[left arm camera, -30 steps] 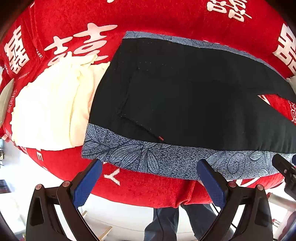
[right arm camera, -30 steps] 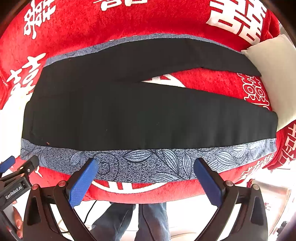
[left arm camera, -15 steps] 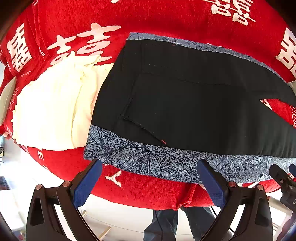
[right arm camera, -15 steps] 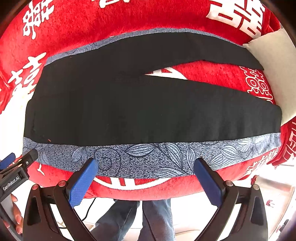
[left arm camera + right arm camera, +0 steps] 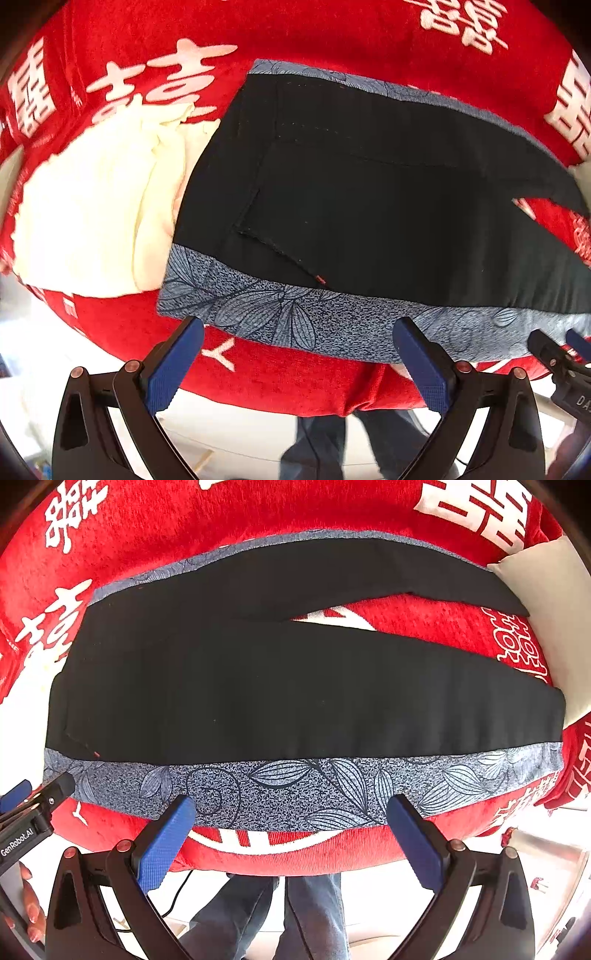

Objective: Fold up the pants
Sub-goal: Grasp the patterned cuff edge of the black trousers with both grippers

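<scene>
Fingers (image 5: 181, 365) of both grippers spread wide, empty, just short of the pants' (image 5: 295, 686) patterned near edge.

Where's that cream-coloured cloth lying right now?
The cream cloth shows in the left wrist view, on the left side of the red blanket, its right edge against the waist end of the black pants.
</scene>
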{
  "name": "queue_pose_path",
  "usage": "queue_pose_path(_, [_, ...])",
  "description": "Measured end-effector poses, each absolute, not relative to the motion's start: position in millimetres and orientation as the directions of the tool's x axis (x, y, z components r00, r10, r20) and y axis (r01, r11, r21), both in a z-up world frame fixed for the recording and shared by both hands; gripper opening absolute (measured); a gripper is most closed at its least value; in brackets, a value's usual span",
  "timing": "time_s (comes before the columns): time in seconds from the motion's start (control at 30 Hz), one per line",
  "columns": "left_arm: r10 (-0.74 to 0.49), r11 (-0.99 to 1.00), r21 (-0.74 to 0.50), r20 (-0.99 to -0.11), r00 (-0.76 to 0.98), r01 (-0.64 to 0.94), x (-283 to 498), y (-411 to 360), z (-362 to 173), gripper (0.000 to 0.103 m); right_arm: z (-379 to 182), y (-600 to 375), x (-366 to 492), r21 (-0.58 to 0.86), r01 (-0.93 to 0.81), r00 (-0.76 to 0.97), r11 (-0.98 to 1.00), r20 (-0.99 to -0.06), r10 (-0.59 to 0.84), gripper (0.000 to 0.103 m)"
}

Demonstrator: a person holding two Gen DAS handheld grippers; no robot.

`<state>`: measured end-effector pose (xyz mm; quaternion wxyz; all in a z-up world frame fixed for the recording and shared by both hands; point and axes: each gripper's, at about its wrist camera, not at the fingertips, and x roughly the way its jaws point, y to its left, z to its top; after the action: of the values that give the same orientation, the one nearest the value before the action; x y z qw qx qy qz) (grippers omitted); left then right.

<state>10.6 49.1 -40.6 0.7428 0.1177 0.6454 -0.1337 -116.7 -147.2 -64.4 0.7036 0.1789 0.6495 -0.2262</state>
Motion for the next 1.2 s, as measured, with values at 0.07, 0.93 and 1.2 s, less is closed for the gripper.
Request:
queue_pose_path(0.07, [-0.108, 0.947, -0.072, -0.989, 0.100, 0.313, 12, 59, -43, 0.102, -64, -149, -120, 0.011, 0.573, 0.087, 0.820, -0.995, -0.047, 0.103])
queue_pose_path(0.93, [-0.476, 0.876, -0.478, -0.879, -0.032, 0.071, 9, 102, -115, 0.102, -182, -166, -177, 0.802, 0.587, 0.676, 0.115, -0.563, 0.475, 0.038])
queue_pose_path(1.2, [-0.511, 0.859, -0.510, -0.859, 0.014, 0.045, 18, 93, -112, 0.070, -161, -171, -171, 0.848, 0.524, 0.712, 0.085, -0.490, 0.503, 0.009])
